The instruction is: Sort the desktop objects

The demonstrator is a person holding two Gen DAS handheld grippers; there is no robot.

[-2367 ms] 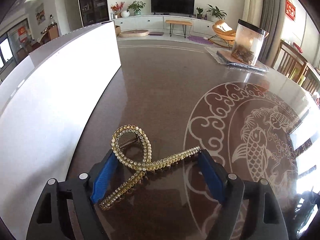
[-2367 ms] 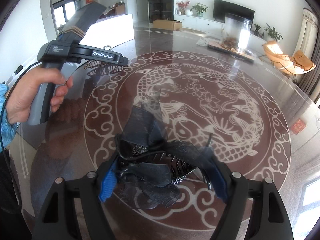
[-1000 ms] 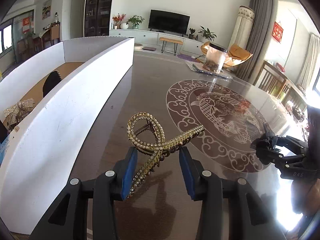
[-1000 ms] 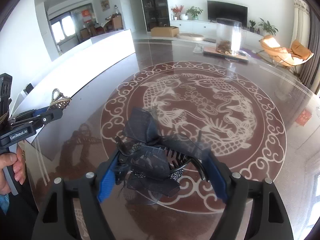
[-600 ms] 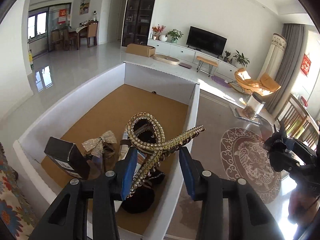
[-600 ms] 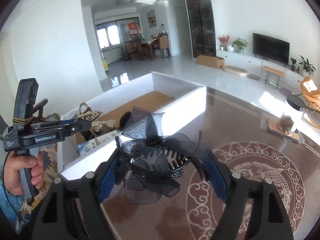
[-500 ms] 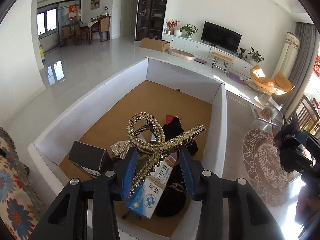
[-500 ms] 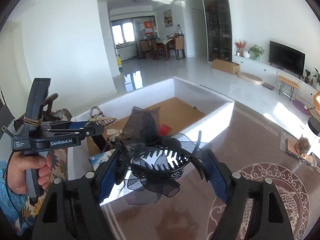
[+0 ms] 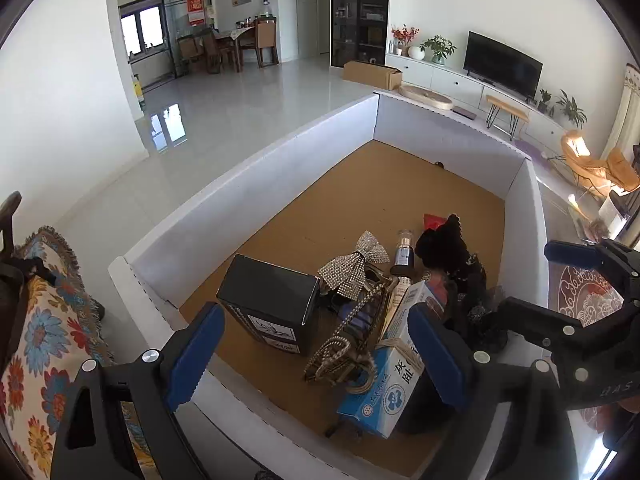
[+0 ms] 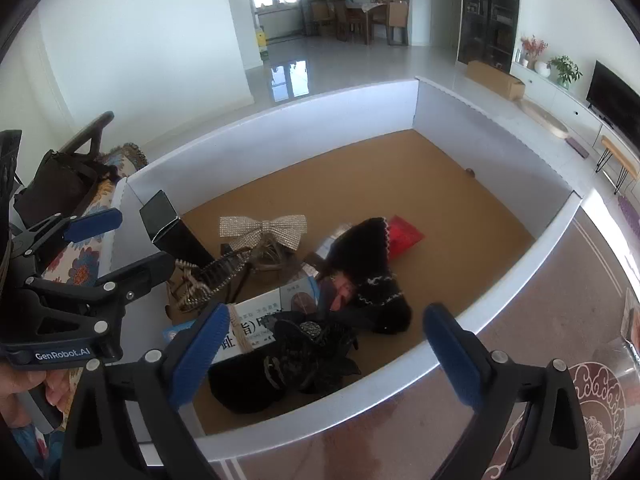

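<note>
The gold clip [image 9: 352,344] lay in the box [image 9: 256,184], propped on the blue carton [image 9: 392,384], long axis pointing toward the far wall. Both grippers, left [image 9: 316,356] and right [image 10: 324,356], hung over the box, jaws opening, pinching nothing. The black clip [image 10: 308,352] sat on the pile; either clip might slide off, unsteadily perched.

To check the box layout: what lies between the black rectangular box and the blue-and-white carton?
Between the black rectangular box and the blue-and-white carton lies the gold beaded hair claw, seen in the left wrist view.
</note>
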